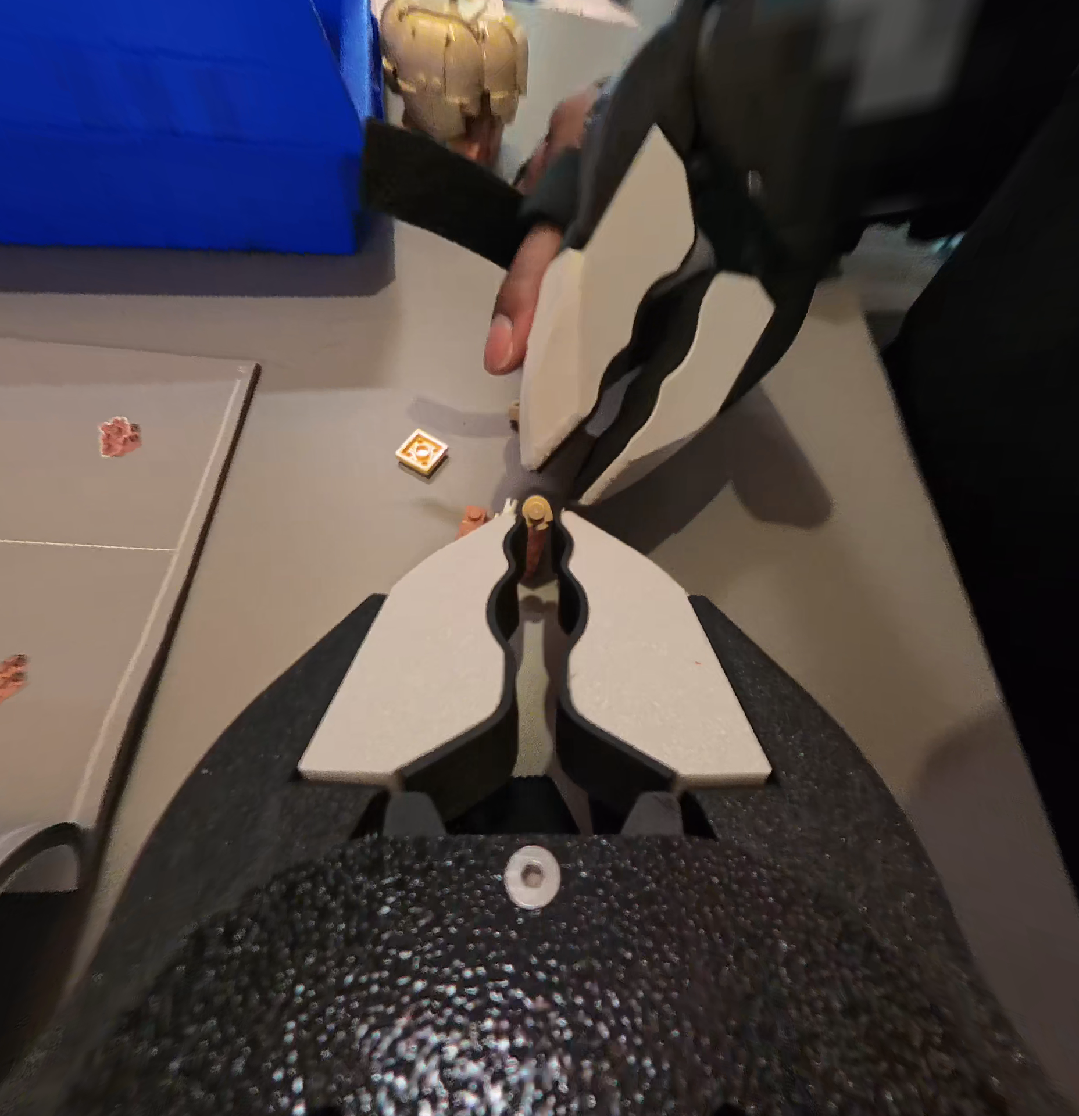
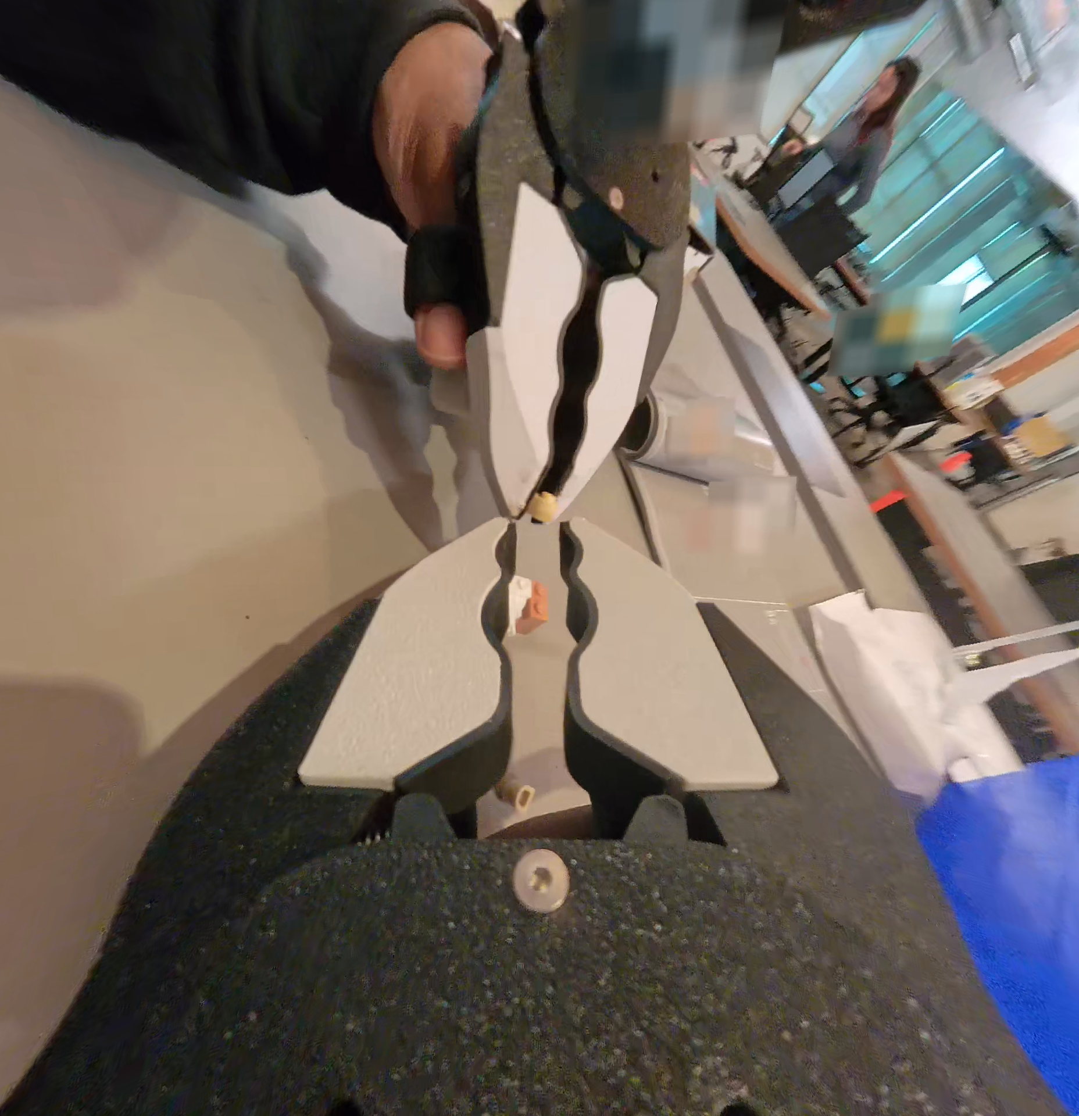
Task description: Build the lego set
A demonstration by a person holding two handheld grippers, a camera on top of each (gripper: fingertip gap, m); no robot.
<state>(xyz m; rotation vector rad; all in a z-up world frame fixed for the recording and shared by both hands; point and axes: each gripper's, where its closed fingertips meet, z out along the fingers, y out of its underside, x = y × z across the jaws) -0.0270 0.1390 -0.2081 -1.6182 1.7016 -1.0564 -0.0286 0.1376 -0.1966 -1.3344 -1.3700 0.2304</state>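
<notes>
- My left gripper [image 1: 536, 524] is closed on a small upright piece [image 1: 537, 513], its pads pressing both sides.
- My right gripper [image 1: 570, 486] hangs just behind it, tips apart and nothing between them.
- A small brick [image 1: 472, 520] lies on the table [image 1: 319, 519] just left of my left fingertips.
- A square tile [image 1: 422, 452] lies farther left and behind.
- A board [image 1: 102, 513] lies at the far left.

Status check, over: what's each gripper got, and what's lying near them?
Left gripper pinching a small brown piece with a tan round stud. Right gripper open, tips facing it. Brown brick and gold square tile lie close by.
</notes>
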